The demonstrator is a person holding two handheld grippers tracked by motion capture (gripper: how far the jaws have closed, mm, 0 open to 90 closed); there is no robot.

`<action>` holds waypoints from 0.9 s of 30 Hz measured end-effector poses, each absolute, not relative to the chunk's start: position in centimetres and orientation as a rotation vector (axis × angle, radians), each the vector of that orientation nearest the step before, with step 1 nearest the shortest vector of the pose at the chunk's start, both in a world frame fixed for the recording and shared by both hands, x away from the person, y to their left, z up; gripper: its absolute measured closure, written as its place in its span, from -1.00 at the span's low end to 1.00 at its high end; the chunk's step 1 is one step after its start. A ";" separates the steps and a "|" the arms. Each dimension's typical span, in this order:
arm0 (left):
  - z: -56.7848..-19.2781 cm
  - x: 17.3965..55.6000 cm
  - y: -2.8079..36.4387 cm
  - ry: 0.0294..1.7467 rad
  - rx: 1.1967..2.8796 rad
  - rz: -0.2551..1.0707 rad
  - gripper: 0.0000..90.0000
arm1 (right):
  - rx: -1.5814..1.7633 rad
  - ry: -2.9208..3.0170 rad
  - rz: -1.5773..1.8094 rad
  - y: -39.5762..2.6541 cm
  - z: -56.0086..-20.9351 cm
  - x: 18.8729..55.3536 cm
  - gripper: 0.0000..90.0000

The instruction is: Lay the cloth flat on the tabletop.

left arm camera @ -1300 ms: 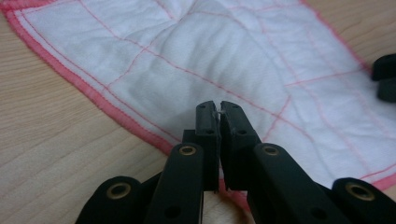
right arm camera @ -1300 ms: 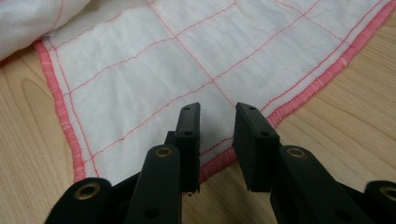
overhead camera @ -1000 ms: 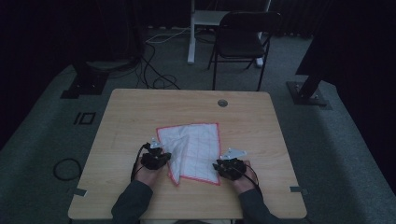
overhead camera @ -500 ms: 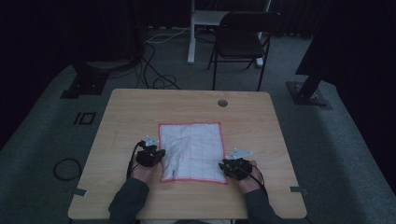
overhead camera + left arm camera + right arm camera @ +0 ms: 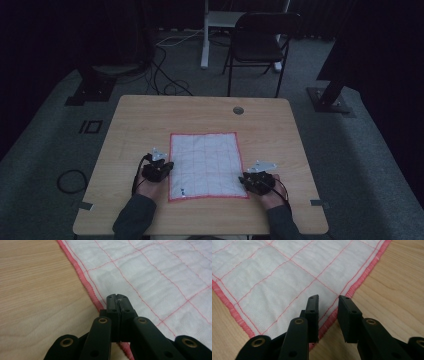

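Note:
A white cloth [image 5: 205,165] with a red grid and red hem lies flat and square on the wooden table [image 5: 280,130]. My left gripper [image 5: 165,167] rests at the cloth's left edge, near the front. In the left gripper view its jaws are pressed together [image 5: 117,298] over the red hem of the cloth [image 5: 155,272], which lies flat beneath them. My right gripper [image 5: 247,181] sits at the cloth's front right corner. In the right gripper view its jaws [image 5: 328,302] stand apart over the hem, and the cloth [image 5: 274,272] is flat under them.
A round grommet [image 5: 238,110] is set in the table's far side. Beyond the table stand a black folding chair [image 5: 260,45] and a white post [image 5: 205,35]. Cables [image 5: 170,85] and black stand bases [image 5: 90,90] lie on the floor.
A second ago the cloth was skewed and rumpled between the grippers. It now lies flat and square, and both grippers sit slightly farther apart at its side edges.

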State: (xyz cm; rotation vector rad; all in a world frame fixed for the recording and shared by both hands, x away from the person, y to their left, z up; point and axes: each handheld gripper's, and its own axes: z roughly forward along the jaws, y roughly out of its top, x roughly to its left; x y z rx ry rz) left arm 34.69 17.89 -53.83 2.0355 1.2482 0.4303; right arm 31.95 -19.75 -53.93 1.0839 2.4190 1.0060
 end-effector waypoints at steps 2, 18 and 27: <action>-53.9 34.4 18.0 1.240 2.039 0.437 0.99 | 1.088 2.420 1.011 -19.9 -53.9 31.8 0.59; -53.9 34.0 18.0 1.230 2.038 0.454 0.95 | 1.051 2.448 1.018 -19.8 -54.0 29.2 0.60; -54.1 33.5 18.1 1.235 2.019 0.456 0.95 | 1.068 2.442 1.033 -19.9 -54.0 29.2 0.55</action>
